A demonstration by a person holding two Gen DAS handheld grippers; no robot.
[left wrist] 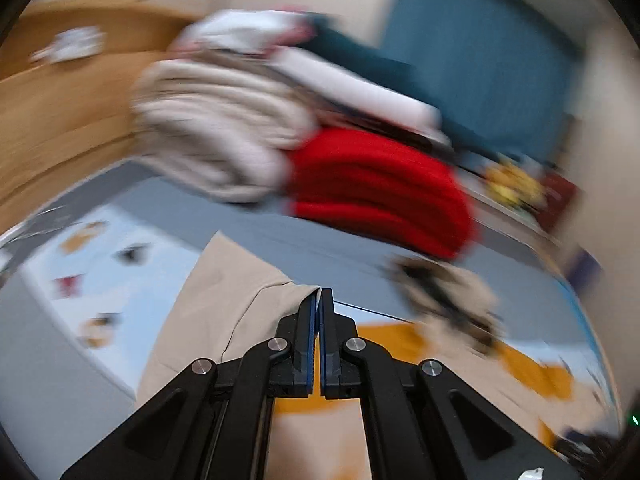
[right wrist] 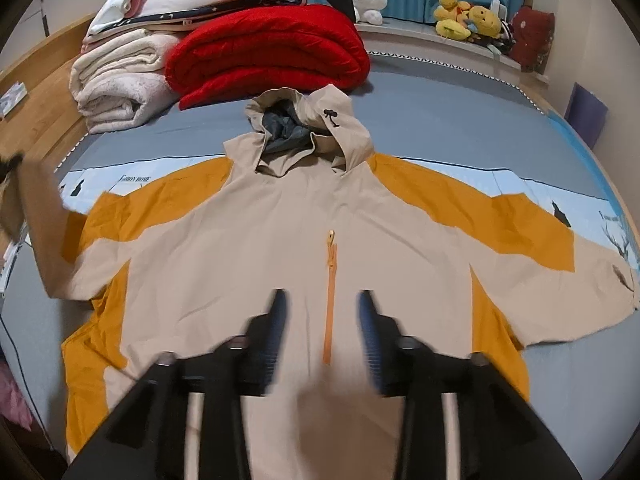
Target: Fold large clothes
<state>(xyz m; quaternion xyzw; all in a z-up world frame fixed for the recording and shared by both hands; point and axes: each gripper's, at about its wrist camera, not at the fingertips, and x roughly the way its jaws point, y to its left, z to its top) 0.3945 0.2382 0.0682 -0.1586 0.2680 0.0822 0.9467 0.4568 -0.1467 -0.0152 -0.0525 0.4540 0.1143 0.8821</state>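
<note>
A beige and orange hooded jacket (right wrist: 280,232) lies front up and spread out on the bed, hood (right wrist: 304,120) toward the far end, orange zipper (right wrist: 331,292) down the chest. My right gripper (right wrist: 323,300) hovers open and empty above the chest, one finger on each side of the zipper. My left gripper (left wrist: 321,296) is shut on the beige edge of the jacket's left sleeve (left wrist: 224,292) and holds it raised. That lifted sleeve shows blurred at the left edge of the right wrist view (right wrist: 36,208).
A red folded blanket (right wrist: 272,48), cream towels (right wrist: 120,80) and stacked bedding sit at the far end of the grey-blue bed sheet (right wrist: 440,112). Plush toys (right wrist: 468,20) line the ledge by the blue curtain. A wooden headboard (right wrist: 36,112) runs along the left.
</note>
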